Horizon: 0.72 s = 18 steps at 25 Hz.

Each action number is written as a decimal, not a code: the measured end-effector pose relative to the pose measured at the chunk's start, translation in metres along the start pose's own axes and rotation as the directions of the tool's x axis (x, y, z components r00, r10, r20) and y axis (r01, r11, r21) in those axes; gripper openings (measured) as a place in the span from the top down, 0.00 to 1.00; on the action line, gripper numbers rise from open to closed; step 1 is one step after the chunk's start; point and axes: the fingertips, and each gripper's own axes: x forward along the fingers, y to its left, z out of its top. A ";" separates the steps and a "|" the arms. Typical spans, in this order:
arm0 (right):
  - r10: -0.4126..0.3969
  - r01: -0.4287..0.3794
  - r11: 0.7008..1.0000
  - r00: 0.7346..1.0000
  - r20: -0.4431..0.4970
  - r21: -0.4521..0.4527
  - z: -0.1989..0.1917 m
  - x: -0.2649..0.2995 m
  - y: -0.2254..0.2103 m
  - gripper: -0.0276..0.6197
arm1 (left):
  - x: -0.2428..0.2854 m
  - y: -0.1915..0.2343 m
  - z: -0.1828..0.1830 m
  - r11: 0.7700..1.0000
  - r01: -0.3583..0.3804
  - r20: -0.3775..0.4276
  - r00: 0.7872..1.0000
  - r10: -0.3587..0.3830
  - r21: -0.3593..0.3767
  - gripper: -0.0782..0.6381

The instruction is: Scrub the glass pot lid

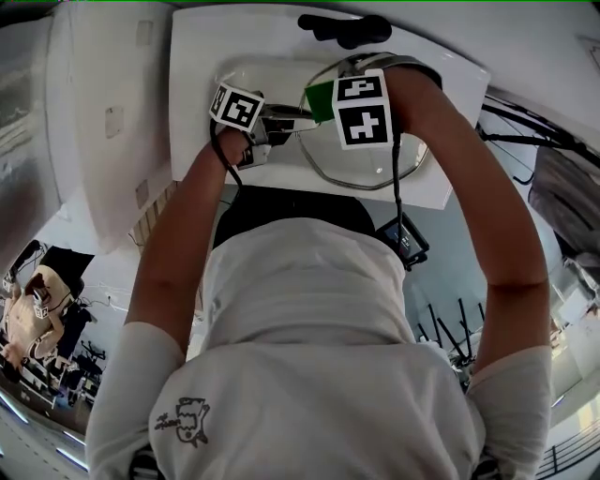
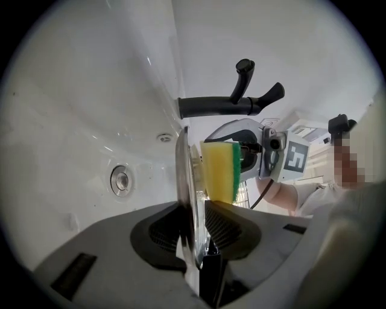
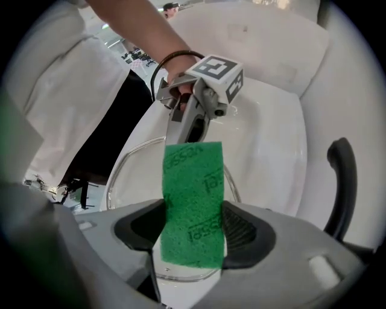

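My left gripper [image 2: 194, 212] is shut on the rim of the glass pot lid [image 2: 183, 175], which stands on edge over the white sink [image 2: 72, 121]. In the head view the lid [image 1: 367, 167] shows as a clear disc between both hands. My right gripper [image 3: 194, 224] is shut on a sponge [image 3: 193, 202], green scouring side toward its camera. From the left gripper view the sponge [image 2: 219, 171] shows its yellow side facing the lid, very close to the glass; whether it touches I cannot tell. The left gripper [image 3: 194, 124] holds the lid's far rim in the right gripper view.
A black faucet [image 2: 232, 104] with a lever reaches over the basin, also at the sink's back edge [image 1: 345, 28]. The drain [image 2: 121, 179] sits in the basin wall. The person's torso fills the head view's lower half, close to the sink's front rim [image 1: 281, 183].
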 end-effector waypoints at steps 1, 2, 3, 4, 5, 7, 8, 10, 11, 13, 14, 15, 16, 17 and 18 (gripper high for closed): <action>0.007 -0.007 1.000 1.000 0.004 0.007 0.000 0.001 0.000 0.52 | 0.000 0.000 0.000 1.000 -0.002 0.003 1.000 0.002 0.001 0.74; 0.015 -0.015 1.000 1.000 0.014 0.023 -0.001 0.001 -0.001 0.52 | 0.000 0.000 0.000 1.000 -0.003 0.006 1.000 0.003 0.002 0.74; 0.023 -0.024 0.999 0.999 0.031 0.046 -0.003 0.000 -0.002 0.52 | 0.000 0.000 0.000 1.000 -0.004 0.009 1.000 0.004 0.003 0.74; 0.029 -0.033 0.997 0.998 0.052 0.073 -0.006 -0.001 -0.003 0.52 | 0.000 0.000 0.000 1.000 -0.005 0.011 1.000 0.005 0.004 0.74; 0.034 -0.041 0.994 0.997 0.074 0.103 -0.011 -0.003 -0.004 0.52 | 0.000 0.000 0.000 1.000 -0.006 0.012 1.000 0.006 0.004 0.74; 0.034 -0.053 0.984 0.993 0.116 0.168 -0.022 -0.007 -0.004 0.52 | 0.000 0.001 0.000 1.000 -0.008 0.014 1.000 0.008 0.003 0.74; 0.032 -0.059 0.978 0.991 0.134 0.202 -0.030 -0.008 -0.003 0.52 | 0.000 0.001 0.000 1.000 -0.008 0.016 1.000 0.008 0.001 0.74; 0.031 -0.073 0.960 0.987 0.155 0.271 -0.048 -0.010 0.001 0.52 | 0.000 0.002 -0.001 1.000 -0.006 0.024 1.000 0.006 -0.002 0.74; 0.031 -0.080 0.949 0.986 0.162 0.304 -0.058 -0.011 0.004 0.52 | 0.000 0.002 0.000 1.000 -0.006 0.028 1.000 0.006 -0.004 0.74; 0.033 -0.095 0.925 0.985 0.172 0.368 -0.078 -0.012 0.012 0.52 | -0.001 0.002 0.000 1.000 -0.006 0.036 0.999 0.006 -0.007 0.74; 0.035 -0.102 0.912 0.984 0.174 0.396 -0.089 -0.012 0.018 0.52 | -0.001 0.002 0.000 1.000 -0.007 0.038 0.999 0.007 -0.007 0.74; 0.036 -0.107 0.901 0.984 0.173 0.421 -0.101 -0.011 0.023 0.52 | -0.001 0.002 0.001 1.000 -0.008 0.039 0.999 0.008 -0.005 0.74; 0.039 -0.110 0.891 0.985 0.168 0.439 -0.113 -0.008 0.030 0.52 | -0.001 0.002 0.001 1.000 -0.010 0.040 0.999 0.010 -0.004 0.74; 0.044 -0.112 0.884 0.986 0.160 0.453 -0.126 -0.005 0.037 0.52 | -0.001 0.002 0.001 1.000 -0.011 0.041 0.999 0.012 -0.004 0.74; 0.050 -0.115 0.877 0.987 0.150 0.466 -0.139 -0.002 0.043 0.52 | -0.001 0.001 0.001 1.000 -0.013 0.041 0.999 0.013 -0.005 0.74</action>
